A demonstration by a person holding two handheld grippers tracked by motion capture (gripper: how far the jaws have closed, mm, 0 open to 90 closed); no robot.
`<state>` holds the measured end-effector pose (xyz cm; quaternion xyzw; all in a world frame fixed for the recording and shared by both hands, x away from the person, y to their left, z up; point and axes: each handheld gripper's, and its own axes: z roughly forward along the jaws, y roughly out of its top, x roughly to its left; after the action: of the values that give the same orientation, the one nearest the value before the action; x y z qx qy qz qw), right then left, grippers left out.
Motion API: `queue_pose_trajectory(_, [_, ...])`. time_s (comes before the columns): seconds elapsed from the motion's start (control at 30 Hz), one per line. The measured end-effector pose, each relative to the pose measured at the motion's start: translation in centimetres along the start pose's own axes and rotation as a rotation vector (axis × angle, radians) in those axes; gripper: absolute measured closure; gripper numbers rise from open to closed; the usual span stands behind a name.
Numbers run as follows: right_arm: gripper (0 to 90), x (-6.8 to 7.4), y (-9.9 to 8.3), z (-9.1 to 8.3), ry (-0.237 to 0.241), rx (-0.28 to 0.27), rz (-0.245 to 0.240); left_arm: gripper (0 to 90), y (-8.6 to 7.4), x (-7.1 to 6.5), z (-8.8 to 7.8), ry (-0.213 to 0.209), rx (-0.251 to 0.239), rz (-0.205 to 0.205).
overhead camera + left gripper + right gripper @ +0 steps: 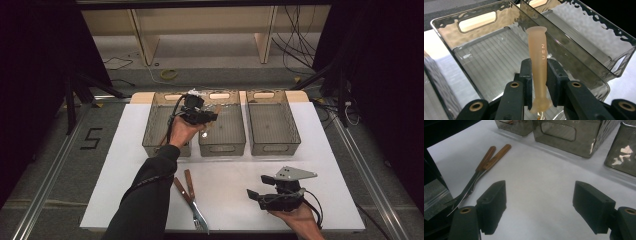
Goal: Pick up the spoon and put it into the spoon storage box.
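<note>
My left gripper [199,114] hangs over the middle smoky bin [235,142] and is shut on a utensil with a translucent peach handle [538,55]. The handle stands upright between the pads [527,75], its flared end pointing away from the camera. The bin's ribbed floor [491,62] lies beneath it. At the table's front right, my right gripper [259,186] rests low and is open, with bare white table between its jaws [540,207]. A wooden-handled fork and knife [190,197] lie side by side at the front middle, left of the right gripper [484,167].
Three smoky plastic bins stand in a row at the back of the white table [230,175]: left [152,137], middle, right [274,142]. Something brown lies in the left bin. A dark-sleeved forearm [150,190] reaches over the table's left half. Floor cables run behind the table.
</note>
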<state>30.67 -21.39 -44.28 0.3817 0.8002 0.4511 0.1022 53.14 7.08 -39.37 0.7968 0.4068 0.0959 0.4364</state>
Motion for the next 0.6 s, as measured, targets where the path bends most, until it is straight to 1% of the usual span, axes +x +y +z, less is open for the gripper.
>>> queue_pose_trajectory(0.1, [27.9, 0.0, 0.0, 0.0, 0.002, -0.001, 0.002, 75.1, 0.0, 0.1, 0.5, 0.001, 0.006, -0.008])
queue_pose_trajectory(0.2, [27.9, 0.0, 0.0, 0.0, 0.002, -0.001, 0.002, 75.0, -0.1, 0.0, 0.8, 0.002, 0.008, 0.001])
queue_pose_trajectory(0.37, [27.9, 0.0, 0.0, 0.0, 0.002, -0.002, 0.002, 74.9, -0.4, 0.4, 1.1, 0.011, 0.01, -0.013])
queue_pose_trajectory(0.6, [27.9, 0.0, -0.1, 0.0, 0.003, 0.002, 0.002, 74.5, -1.0, 0.8, 1.3, 0.011, 0.009, -0.027])
